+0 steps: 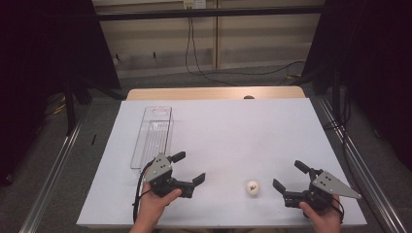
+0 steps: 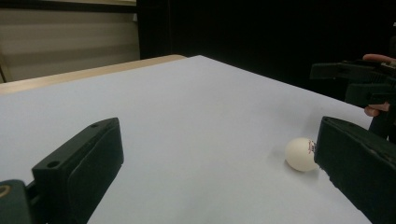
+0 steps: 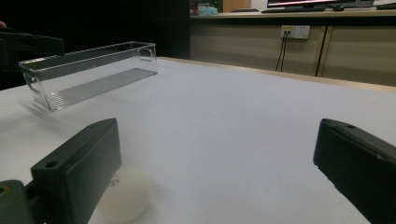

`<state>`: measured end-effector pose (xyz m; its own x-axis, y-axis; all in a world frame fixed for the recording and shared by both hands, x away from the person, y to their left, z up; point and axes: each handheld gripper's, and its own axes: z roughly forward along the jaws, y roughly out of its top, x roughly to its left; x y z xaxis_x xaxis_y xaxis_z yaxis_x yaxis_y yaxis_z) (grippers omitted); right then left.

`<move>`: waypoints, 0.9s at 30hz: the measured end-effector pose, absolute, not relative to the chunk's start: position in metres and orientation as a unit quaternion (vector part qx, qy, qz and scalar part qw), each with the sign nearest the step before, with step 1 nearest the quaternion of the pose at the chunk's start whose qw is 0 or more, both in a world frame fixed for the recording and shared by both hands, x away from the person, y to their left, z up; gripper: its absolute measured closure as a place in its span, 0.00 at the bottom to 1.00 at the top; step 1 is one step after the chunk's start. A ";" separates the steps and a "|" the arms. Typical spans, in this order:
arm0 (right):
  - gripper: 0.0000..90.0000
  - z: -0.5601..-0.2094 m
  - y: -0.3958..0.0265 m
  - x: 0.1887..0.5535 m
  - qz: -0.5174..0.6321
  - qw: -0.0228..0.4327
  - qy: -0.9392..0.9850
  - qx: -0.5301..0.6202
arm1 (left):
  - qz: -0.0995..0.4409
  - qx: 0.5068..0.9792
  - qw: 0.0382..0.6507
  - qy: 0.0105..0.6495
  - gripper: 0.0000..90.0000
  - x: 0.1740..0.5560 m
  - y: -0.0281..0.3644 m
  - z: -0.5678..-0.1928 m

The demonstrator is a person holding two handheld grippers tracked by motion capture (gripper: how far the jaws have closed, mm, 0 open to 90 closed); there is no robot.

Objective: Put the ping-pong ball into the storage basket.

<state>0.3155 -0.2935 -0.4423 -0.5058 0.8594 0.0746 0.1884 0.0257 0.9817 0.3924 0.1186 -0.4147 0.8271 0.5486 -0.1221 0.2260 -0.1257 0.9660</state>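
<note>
Resting low over the white surface point(image 1: 233, 131), the left hand-held gripper point(image 1: 190, 168) has its two black jaws spread wide with nothing between them, and the right hand-held gripper point(image 1: 290, 175) is likewise spread wide and holds nothing. One white ping-pong ball point(image 1: 252, 187) lies on the surface between the two, nearer the right hand-held gripper and apart from both in the high view. In the left gripper view the ball point(image 2: 301, 154) sits just beside the far jaw, partly behind it; whether they touch cannot be told. In the right gripper view the ball point(image 3: 125, 193) lies close against the near jaw. One clear plastic bin point(image 1: 152, 136), long and narrow, stands on the surface beyond the left hand-held gripper, well apart from the ball. There are two hand-held grippers, one ball and one bin.
</note>
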 end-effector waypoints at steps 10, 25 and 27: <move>0.01 -0.442 -0.292 0.316 0.572 0.290 0.654 0.401 | 0.129 0.742 0.605 0.258 0.02 0.394 0.108 -0.415; 0.01 -0.442 -0.292 0.316 0.573 0.290 0.655 0.398 | 0.119 0.750 0.600 0.251 0.02 0.397 0.092 -0.419; 0.01 -0.442 -0.292 0.316 0.573 0.291 0.655 0.397 | 0.119 0.753 0.598 0.247 0.02 0.397 0.091 -0.419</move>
